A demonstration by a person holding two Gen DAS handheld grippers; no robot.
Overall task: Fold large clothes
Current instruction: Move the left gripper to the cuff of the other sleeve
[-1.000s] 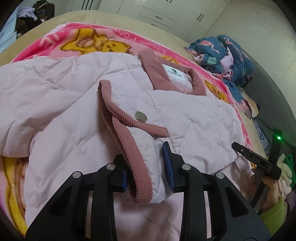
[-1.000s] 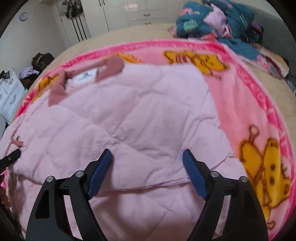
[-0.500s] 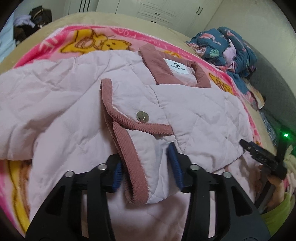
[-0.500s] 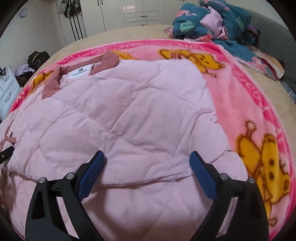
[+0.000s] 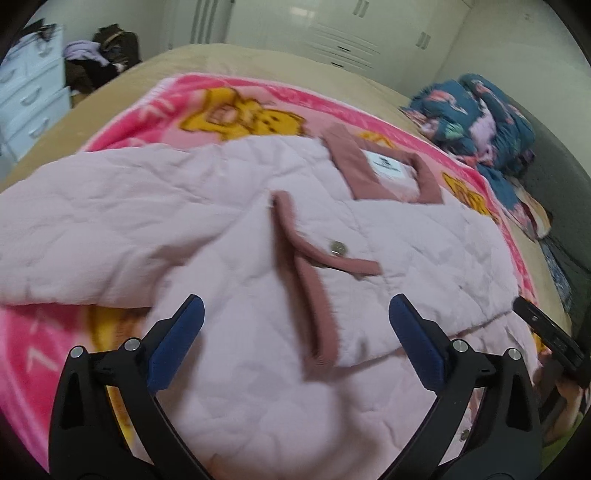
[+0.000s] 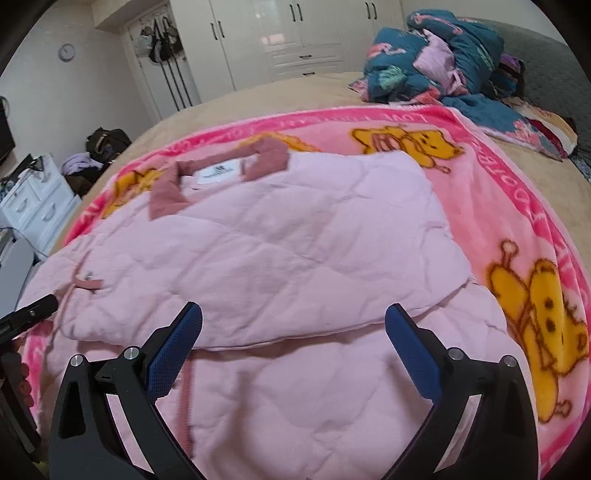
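Observation:
A pale pink quilted jacket (image 5: 229, 229) (image 6: 280, 251) with a dusty-rose collar (image 5: 354, 166) and white label lies spread on a pink cartoon blanket (image 6: 524, 206). Its rose-trimmed cuff (image 5: 314, 295) with a metal snap lies folded across the jacket's front. My left gripper (image 5: 295, 317) hovers above that cuff, its jaws opening wide, and the pads touch nothing. My right gripper (image 6: 293, 325) stands open over the folded right side of the jacket, holding nothing. In each wrist view the tip of the other gripper shows at the frame's edge.
A heap of teal flowered bedding (image 6: 443, 62) lies at the bed's far right. White wardrobes (image 6: 303, 33) line the back wall. A white drawer unit (image 6: 33, 199) and dark bags (image 6: 107, 144) stand beside the bed on the left. A person's fingers (image 6: 22, 384) show low at the left edge.
The left gripper let go of the rose-trimmed cuff, spread wide and drew back upward; the cuff stays lying on the jacket. The right gripper widened slightly and also pulled back and up.

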